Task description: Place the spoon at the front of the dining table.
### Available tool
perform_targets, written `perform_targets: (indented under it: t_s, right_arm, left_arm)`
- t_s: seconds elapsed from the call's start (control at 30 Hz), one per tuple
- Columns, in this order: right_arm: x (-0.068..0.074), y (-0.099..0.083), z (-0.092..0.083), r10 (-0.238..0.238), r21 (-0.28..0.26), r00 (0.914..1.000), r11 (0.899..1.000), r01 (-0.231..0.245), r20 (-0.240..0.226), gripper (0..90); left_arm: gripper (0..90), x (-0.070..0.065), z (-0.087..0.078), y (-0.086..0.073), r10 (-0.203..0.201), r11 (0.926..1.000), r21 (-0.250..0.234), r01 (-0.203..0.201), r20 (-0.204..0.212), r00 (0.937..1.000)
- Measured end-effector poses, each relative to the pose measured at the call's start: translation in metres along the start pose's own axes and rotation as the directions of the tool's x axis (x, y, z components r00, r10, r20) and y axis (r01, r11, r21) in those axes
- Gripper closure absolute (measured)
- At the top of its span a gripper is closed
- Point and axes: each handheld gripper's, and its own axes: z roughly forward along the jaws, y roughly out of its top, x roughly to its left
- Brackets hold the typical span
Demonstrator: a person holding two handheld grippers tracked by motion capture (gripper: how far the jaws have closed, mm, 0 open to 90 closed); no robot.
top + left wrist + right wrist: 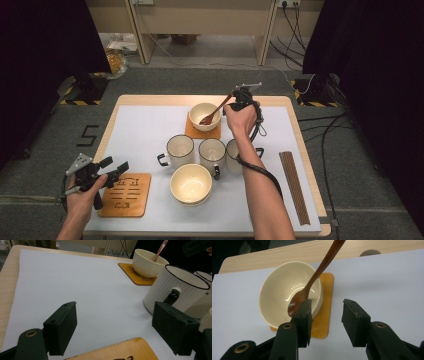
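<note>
a: right gripper [325,312]?
b: parted about halfway, nothing between the jaws. hovering just beside the far cream bowl [289,291], over the edge of its orange coaster [325,302].

a: wooden spoon [312,283]?
b: resting in that bowl, scoop down on the inside, handle leaning up over the rim toward the gripper side. touched by neither jaw.

a: same from the high view?
b: yes. right gripper [240,102] at the far middle of the table [150,120], spoon [212,114] slanting out of the bowl [204,116].

a: left gripper [113,326]?
b: wide open, empty. held low at the near left corner, over the edge of a second wooden coaster [125,194].

a: anything else on the white mat?
b: three cream mugs [211,152] in a row mid-table, a second cream bowl [191,183] just in front, a bundle of brown chopsticks [294,186] along the right edge.
</note>
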Motion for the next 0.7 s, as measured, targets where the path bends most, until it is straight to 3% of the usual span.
perform_targets:
  t_s: [0.7]
  right_arm:
    - [-0.006, -0.004, -0.02, -0.022, -0.004, 0.9995, 1.0, 0.022, 0.024, 58.3]
  left_arm:
    - [19.5, -0.001, 0.001, 0.0, 0.004, 1.0, 0.004, -0.004, 0.0, 1.0]
